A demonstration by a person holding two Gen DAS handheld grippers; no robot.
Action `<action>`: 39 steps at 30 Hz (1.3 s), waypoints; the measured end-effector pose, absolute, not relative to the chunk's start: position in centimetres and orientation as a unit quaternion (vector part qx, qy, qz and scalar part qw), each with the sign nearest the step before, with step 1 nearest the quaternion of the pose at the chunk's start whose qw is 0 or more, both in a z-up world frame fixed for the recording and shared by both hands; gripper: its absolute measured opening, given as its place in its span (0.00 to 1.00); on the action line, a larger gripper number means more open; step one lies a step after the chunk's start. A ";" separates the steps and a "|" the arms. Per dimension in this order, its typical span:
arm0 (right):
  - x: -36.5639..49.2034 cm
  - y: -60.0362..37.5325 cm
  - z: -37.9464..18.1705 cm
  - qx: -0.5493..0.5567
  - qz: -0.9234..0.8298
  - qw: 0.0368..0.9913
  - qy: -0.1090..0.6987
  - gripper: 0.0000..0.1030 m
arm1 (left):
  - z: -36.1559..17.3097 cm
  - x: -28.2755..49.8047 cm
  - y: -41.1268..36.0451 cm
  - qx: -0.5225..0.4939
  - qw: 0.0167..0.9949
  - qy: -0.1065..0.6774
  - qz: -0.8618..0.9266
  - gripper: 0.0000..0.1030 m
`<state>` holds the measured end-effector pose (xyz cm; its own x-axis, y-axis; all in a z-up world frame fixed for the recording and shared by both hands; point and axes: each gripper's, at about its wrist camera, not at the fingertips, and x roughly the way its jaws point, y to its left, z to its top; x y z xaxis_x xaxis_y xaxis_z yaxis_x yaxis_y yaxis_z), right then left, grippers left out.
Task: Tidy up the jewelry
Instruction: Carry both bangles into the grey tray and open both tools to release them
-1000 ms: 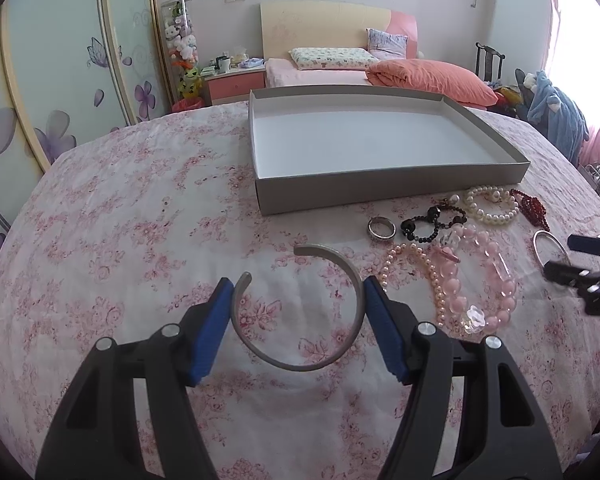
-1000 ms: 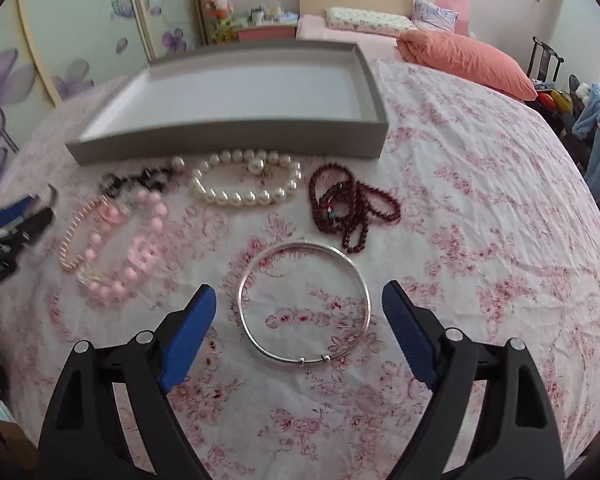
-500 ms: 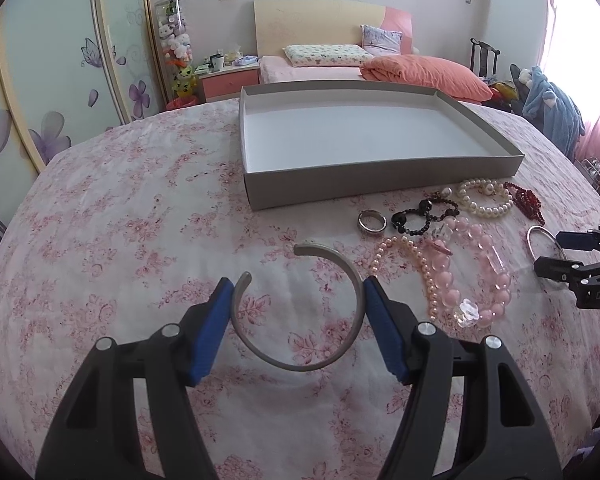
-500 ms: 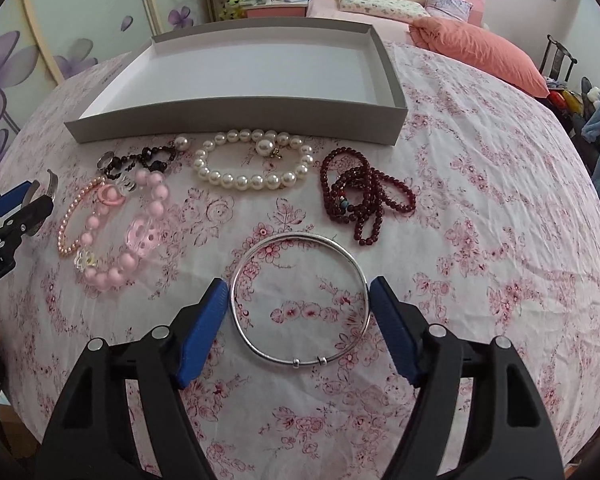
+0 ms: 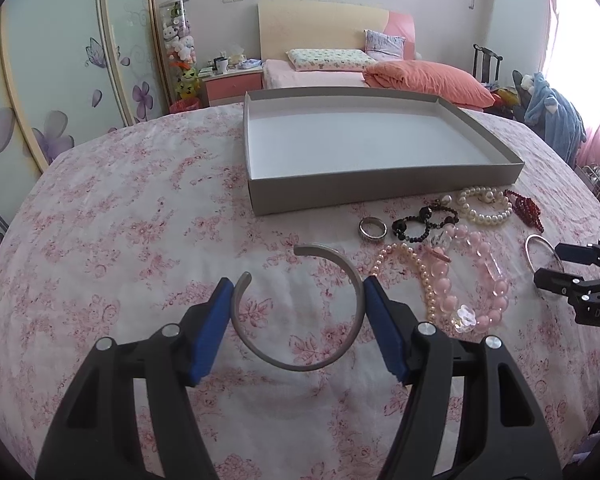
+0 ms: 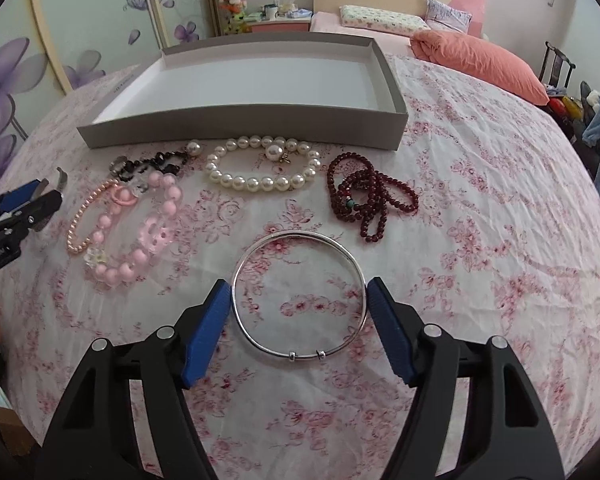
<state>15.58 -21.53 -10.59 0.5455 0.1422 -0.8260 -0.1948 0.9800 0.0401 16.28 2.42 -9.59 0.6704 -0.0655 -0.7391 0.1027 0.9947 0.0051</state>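
Note:
My left gripper (image 5: pixel 298 294) is shut on a grey open cuff bangle (image 5: pixel 300 364), its blue pads touching both sides. My right gripper (image 6: pixel 298 294) is shut on a thin silver bangle (image 6: pixel 300 354) in the same way. Both bangles sit at the floral tablecloth. An empty grey tray (image 5: pixel 380 190) (image 6: pixel 240 124) stands behind. In front of it lie a white pearl bracelet (image 6: pixel 256 182), a dark red bead string (image 6: pixel 364 196), pink bead bracelets (image 6: pixel 120 236), a black bead piece (image 6: pixel 156 162) and a silver ring (image 5: pixel 373 230).
The round table has a pink floral cloth (image 5: pixel 120 220). Behind it are a bed with an orange duvet (image 5: pixel 428 78), a nightstand and wardrobe doors with purple flowers. Each gripper shows at the edge of the other's view.
My right gripper closed from wide open onto the silver bangle. My left gripper stayed on the cuff, and the view shifted slightly.

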 end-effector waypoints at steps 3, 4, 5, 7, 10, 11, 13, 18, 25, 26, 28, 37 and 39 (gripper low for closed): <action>15.2 -21.3 -10.3 -0.028 0.095 0.884 0.456 0.68 | -9.3 16.1 2.6 0.020 0.915 0.400 -0.046 0.63; 15.1 -21.3 -10.3 -0.027 0.095 0.886 0.453 0.68 | -9.3 16.1 2.6 0.019 0.916 0.399 -0.046 0.63; 15.1 -21.2 -10.1 -0.025 0.095 0.887 0.451 0.68 | -9.2 16.0 2.7 0.017 0.916 0.398 -0.047 0.63; 15.0 -21.2 -9.9 -0.021 0.094 0.892 0.442 0.68 | -9.1 16.0 2.7 0.013 0.918 0.394 -0.048 0.63; 14.8 -21.2 -9.3 -0.015 0.089 0.902 0.422 0.68 | -8.8 15.7 2.6 0.008 0.921 0.386 -0.050 0.63; 14.6 -21.2 -9.1 -0.011 0.088 0.905 0.415 0.68 | -8.7 15.6 2.6 0.007 0.922 0.383 -0.051 0.63; 14.4 -21.1 -8.7 -0.007 0.085 0.912 0.402 0.68 | -8.4 15.4 2.5 0.002 0.925 0.376 -0.052 0.63; 13.9 -21.2 -7.5 0.006 0.079 0.929 0.361 0.68 | -7.6 14.8 2.2 -0.003 0.933 0.357 -0.053 0.63; 12.3 -21.2 -5.0 0.011 0.061 0.959 0.276 0.68 | -6.1 14.3 1.5 -0.003 0.943 0.328 -0.052 0.63; 12.0 -21.2 -4.6 0.009 0.058 0.964 0.260 0.68 | -5.9 14.2 1.4 -0.002 0.945 0.323 -0.052 0.63; 11.6 -21.1 -3.7 0.007 0.053 0.972 0.230 0.68 | -5.2 14.0 1.1 0.000 0.949 0.312 -0.052 0.63; 11.7 -20.5 -0.2 -0.004 0.035 0.990 0.138 0.68 | -2.6 14.6 -0.5 0.000 0.962 0.267 -0.057 0.63; 11.9 -20.4 0.5 -0.003 0.033 0.992 0.125 0.68 | -1.9 15.0 -1.0 0.002 0.965 0.255 -0.057 0.63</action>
